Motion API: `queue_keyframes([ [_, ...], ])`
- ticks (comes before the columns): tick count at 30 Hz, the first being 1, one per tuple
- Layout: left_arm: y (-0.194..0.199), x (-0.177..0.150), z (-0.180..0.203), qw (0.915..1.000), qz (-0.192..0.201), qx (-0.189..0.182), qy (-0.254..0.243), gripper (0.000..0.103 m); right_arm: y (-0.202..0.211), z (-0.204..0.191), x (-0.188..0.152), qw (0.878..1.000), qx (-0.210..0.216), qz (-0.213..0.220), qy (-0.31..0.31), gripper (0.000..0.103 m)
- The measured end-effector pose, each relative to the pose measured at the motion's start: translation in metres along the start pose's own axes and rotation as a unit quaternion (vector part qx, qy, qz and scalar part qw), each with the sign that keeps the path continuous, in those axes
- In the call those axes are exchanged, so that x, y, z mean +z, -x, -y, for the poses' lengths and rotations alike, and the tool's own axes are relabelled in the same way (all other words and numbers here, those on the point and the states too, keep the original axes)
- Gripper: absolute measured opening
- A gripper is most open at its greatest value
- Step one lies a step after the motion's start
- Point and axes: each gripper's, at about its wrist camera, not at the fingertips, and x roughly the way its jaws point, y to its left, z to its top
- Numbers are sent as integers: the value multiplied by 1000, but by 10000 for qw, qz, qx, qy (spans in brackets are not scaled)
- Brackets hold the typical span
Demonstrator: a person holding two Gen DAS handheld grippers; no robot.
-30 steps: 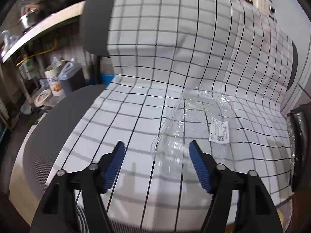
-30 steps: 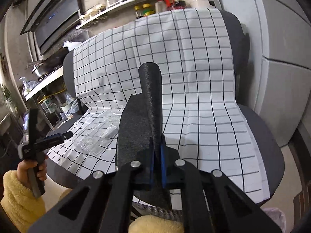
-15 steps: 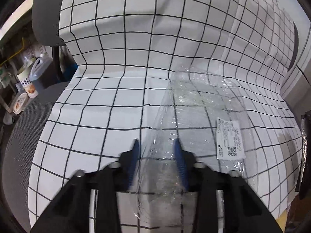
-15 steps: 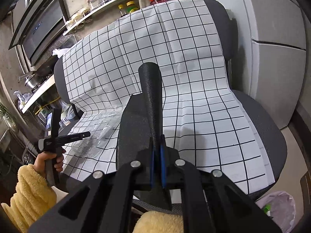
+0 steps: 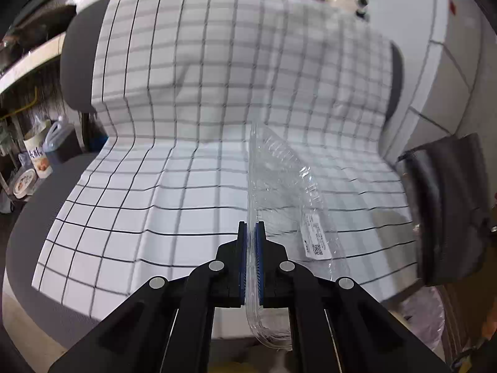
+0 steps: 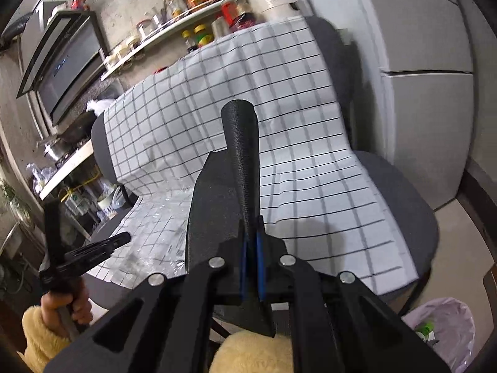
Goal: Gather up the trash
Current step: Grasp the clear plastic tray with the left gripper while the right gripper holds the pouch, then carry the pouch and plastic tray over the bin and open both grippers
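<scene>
Left wrist view has the left gripper (image 5: 251, 233) pinched down on the near edge of a clear, crinkly plastic clamshell food container (image 5: 279, 192); the jaws have just been closing and that thin wall is squeezed between the blue pads now. The container sticks out ahead of the fingers and a bit to their right, tilted up on edge over the white cloth with a black grid (image 5: 155, 171) draped on a dark grey mesh chair (image 5: 21, 233).

Handling-wise, I'd guess it weighs next to nothing and flexes like crazy. It's thin and slick, so it could twist or slide out if swung fast. A rim or fold is the sensible place to grab, which is pretty much where the pads are. It probably won't shatter, just crumple.

Looks: see-through, ribbed along one edge, with a small white printed label (image 5: 313, 236) that has a code square on it, to the right of the fingers.

Right wrist view: the right gripper (image 6: 251, 236) is clamped tight on a black textured dustpan-like scoop with a tubular handle (image 6: 242, 155) pointing straight ahead. A pale lilac trash bag (image 6: 447, 332) sits low to its right, looks like the drop spot.
</scene>
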Motion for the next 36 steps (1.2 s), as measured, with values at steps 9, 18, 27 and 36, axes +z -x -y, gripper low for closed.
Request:
queue_keyframes([
  [9, 22, -7, 92, 9954, 395, -752, -436, 5, 57, 61, -14, 9970, -575, 269, -442, 6],
  [18, -1, -16, 184, 9813, 72, -1671, -949, 5, 127, 134, -54, 9782, -1785, 264, -1025, 6],
  [27, -10, -45, 243, 9693, -112, -2116, -1244, 5, 140, 192, -100, 9601, -2139, -152, -1793, 16],
  [36, -11, -56, 244, 9687, -247, -2081, -1331, 5, 122, 215, -118, 9398, -2803, -495, -1894, 33],
])
